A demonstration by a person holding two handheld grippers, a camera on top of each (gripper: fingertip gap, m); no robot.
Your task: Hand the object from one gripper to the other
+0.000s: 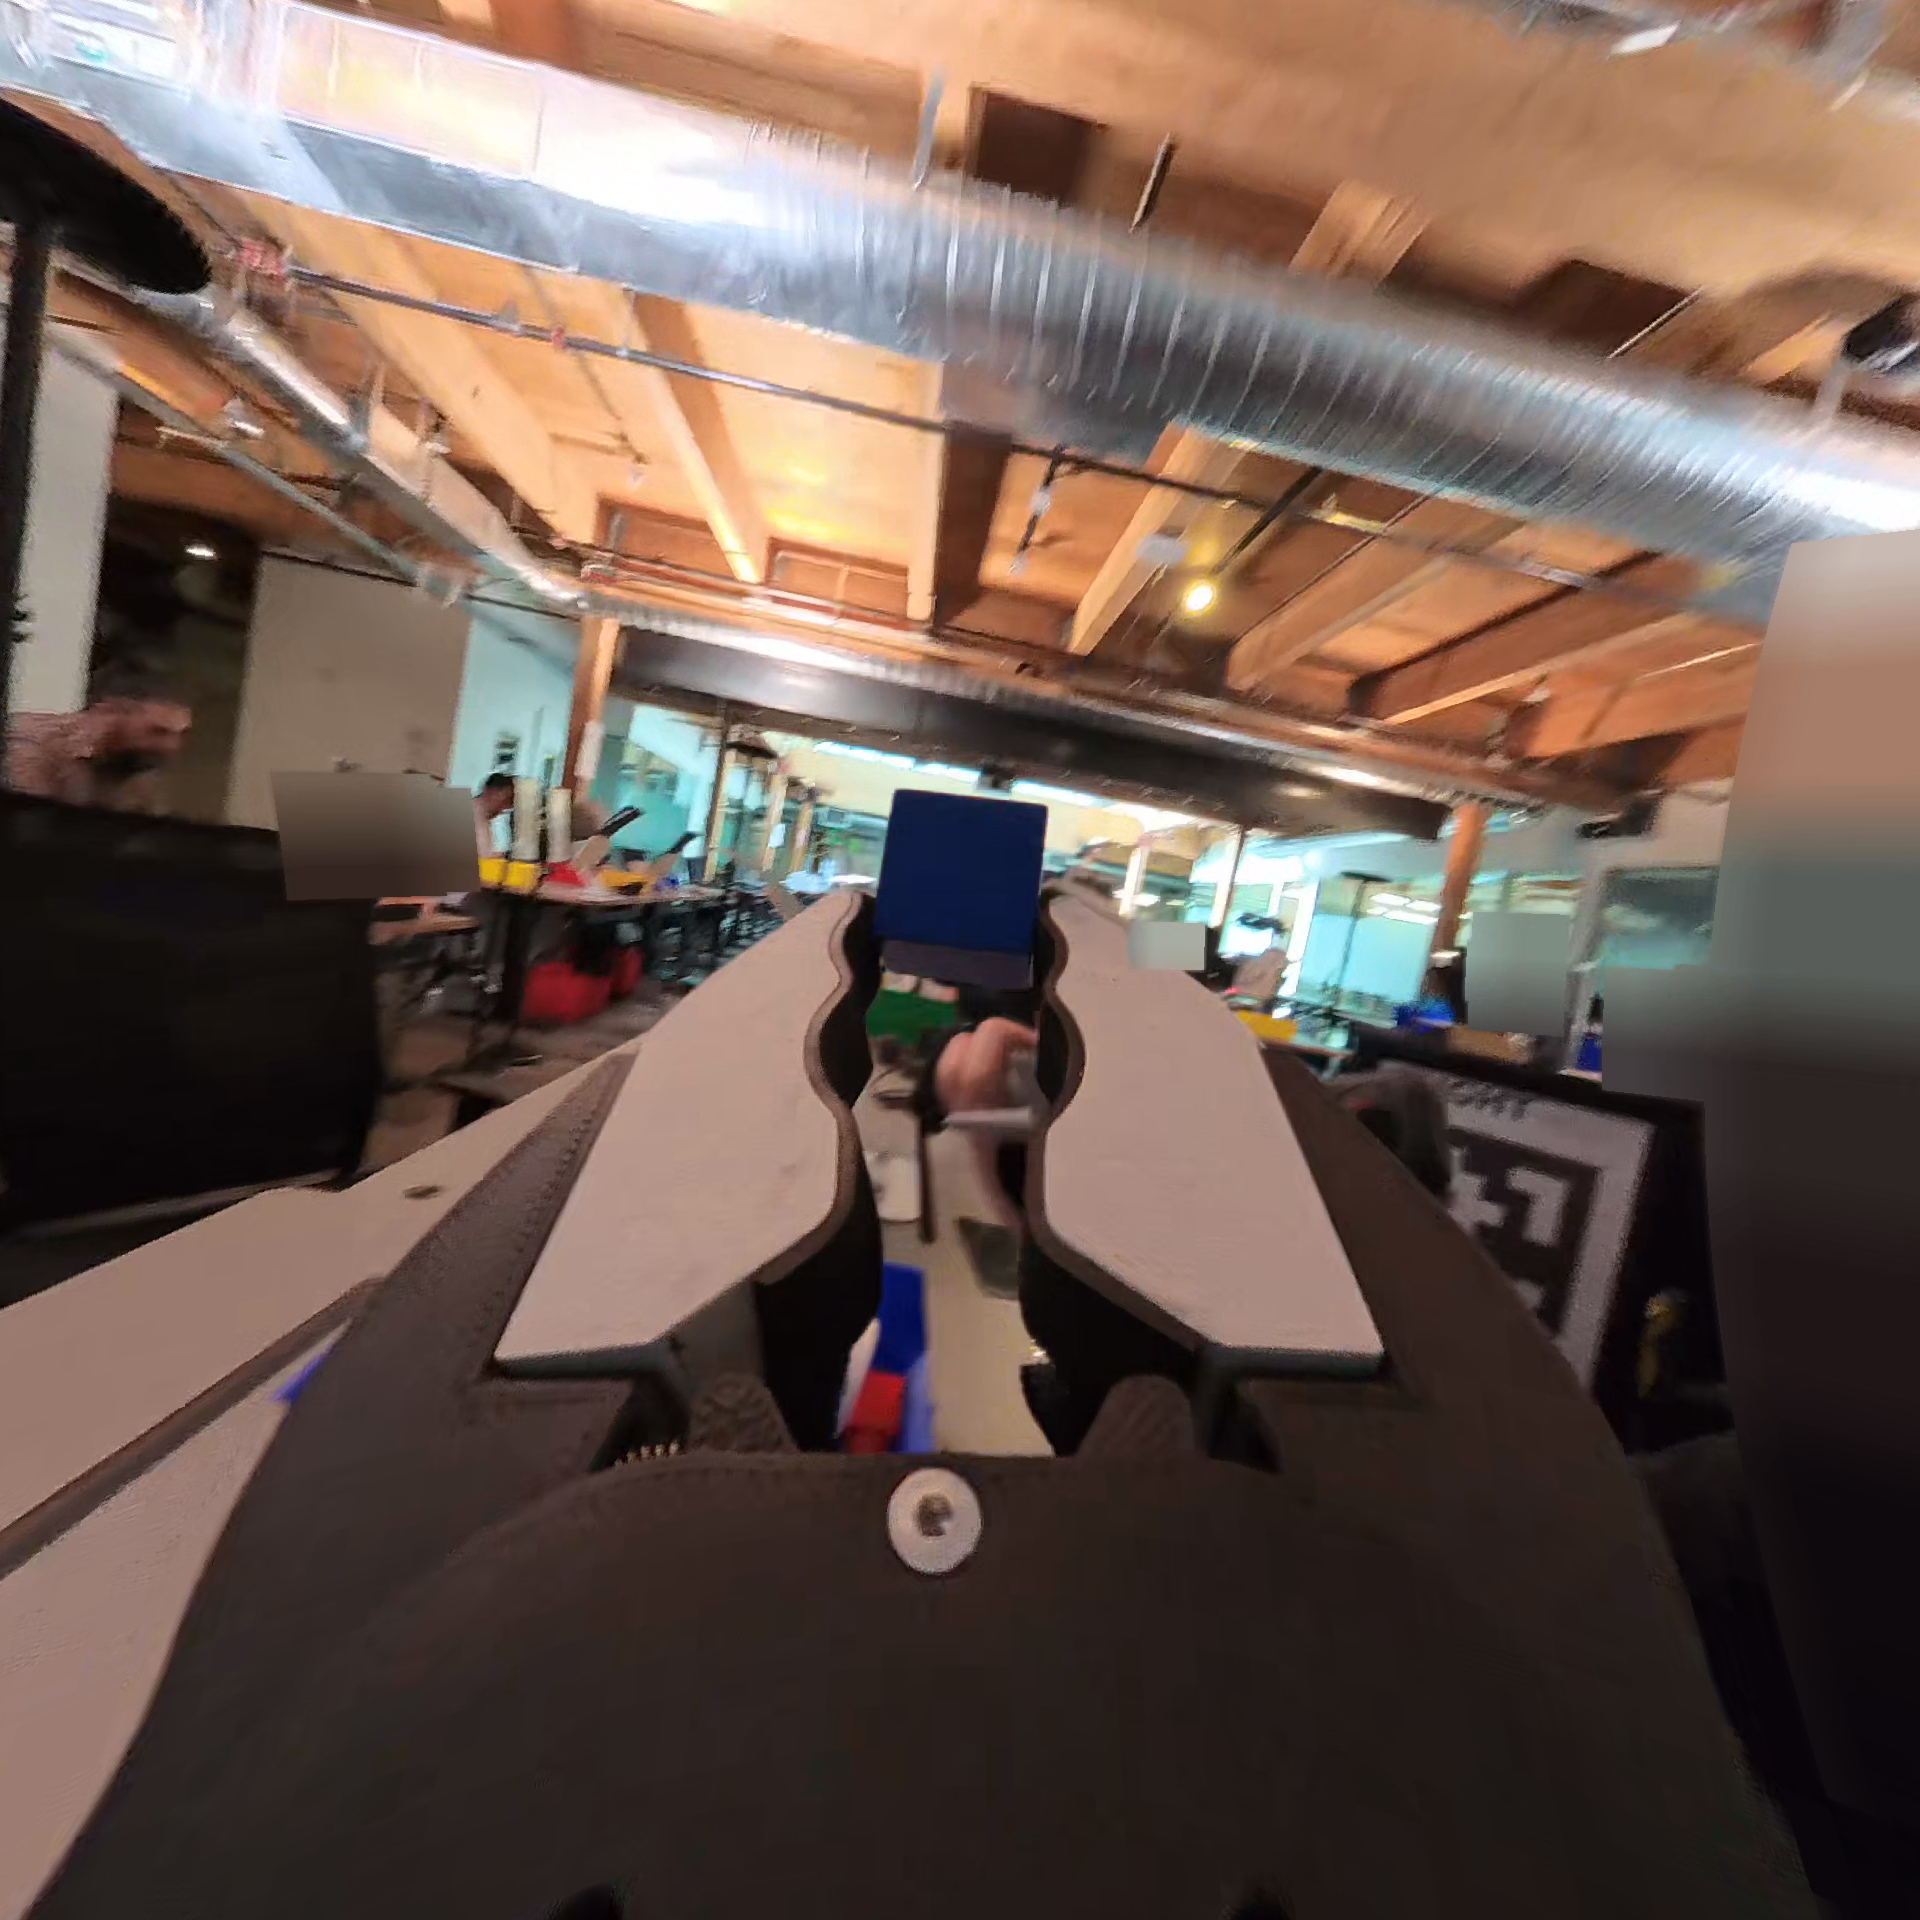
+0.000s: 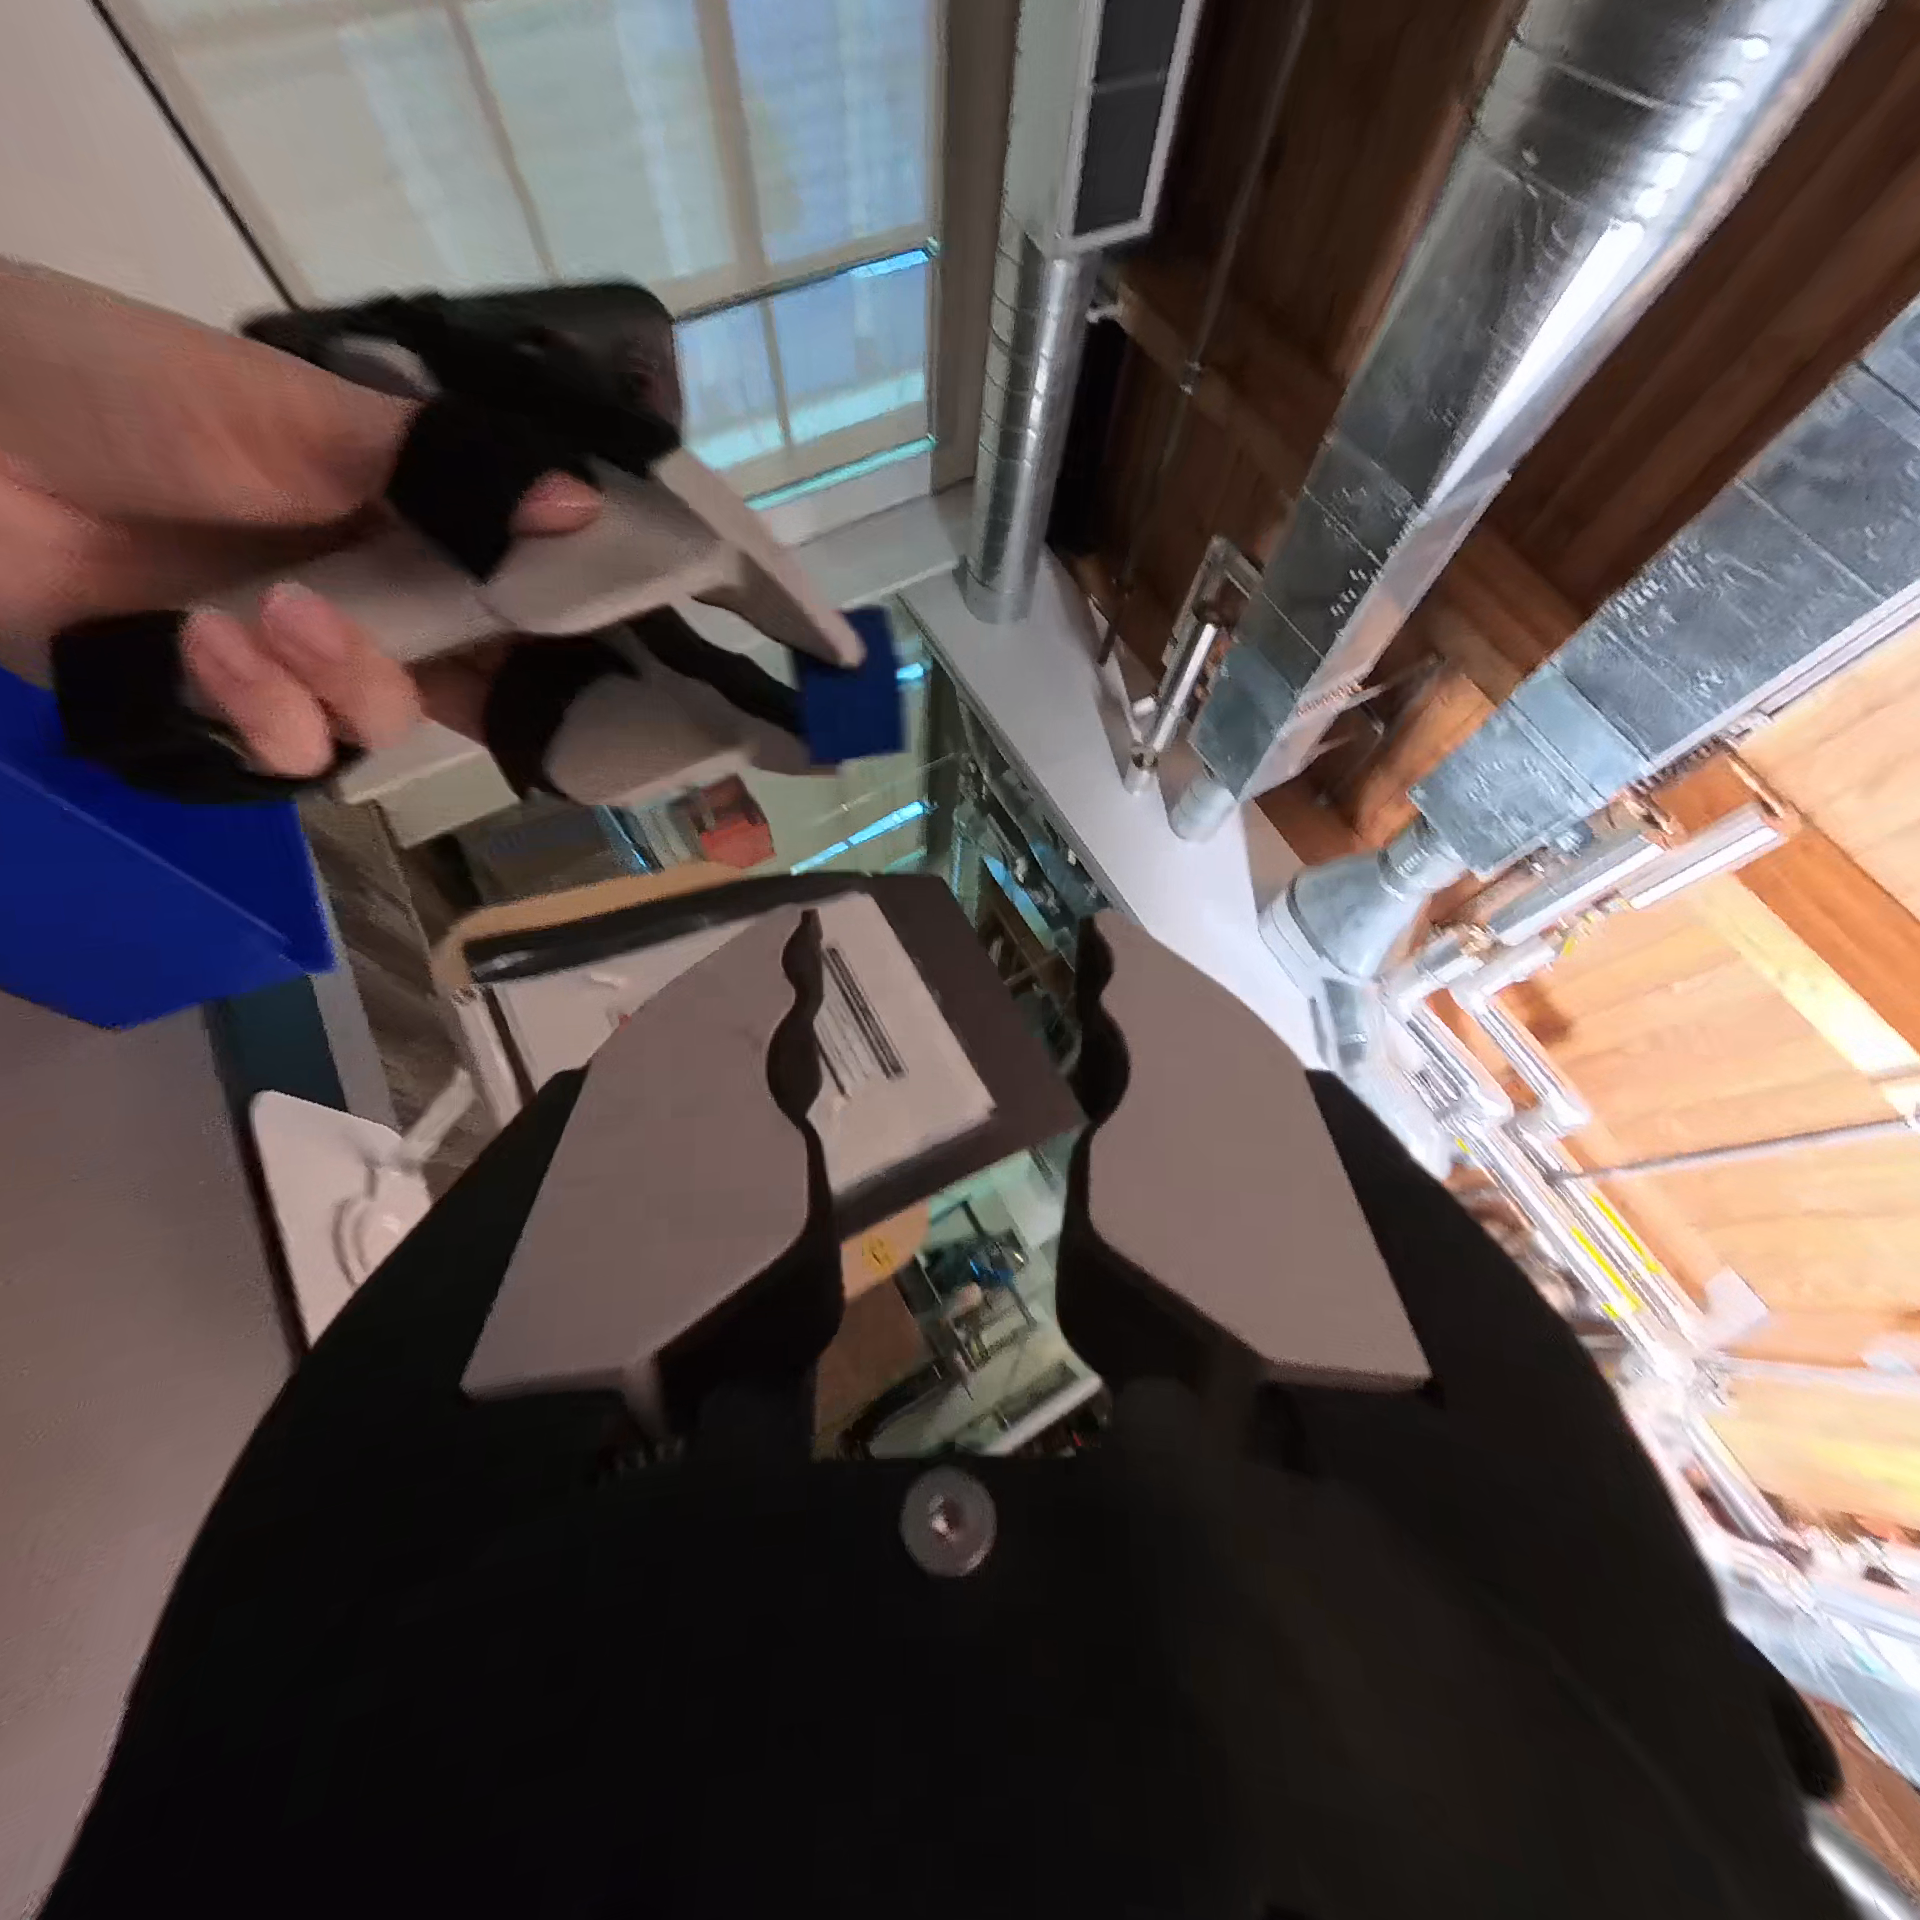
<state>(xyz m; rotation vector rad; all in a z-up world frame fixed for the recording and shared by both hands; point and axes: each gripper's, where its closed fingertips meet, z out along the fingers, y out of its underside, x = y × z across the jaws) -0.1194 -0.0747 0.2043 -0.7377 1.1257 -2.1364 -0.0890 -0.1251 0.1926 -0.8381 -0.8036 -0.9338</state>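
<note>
A blue block [image 1: 958, 873] sits clamped between the tips of my left gripper [image 1: 954, 920], raised in the air and pointing up toward the ceiling. In the right wrist view the same left gripper [image 2: 831, 707] shows at upper left, held by a gloved hand [image 2: 239, 686], with the blue block [image 2: 854, 691] sticking out of its tips. My right gripper [image 2: 940, 940] is open and empty, below and a little right of the block, apart from it.
A blue bin [image 2: 135, 883] stands at left on a grey table [image 2: 114, 1299]. A dark-framed board with a white sheet [image 2: 914, 1049] lies behind my right fingers. A black-and-white marker board [image 1: 1527, 1195] and a dark monitor [image 1: 177, 997] flank my left gripper. Ducts run overhead. There is about 7 cm between the tips of the two grippers.
</note>
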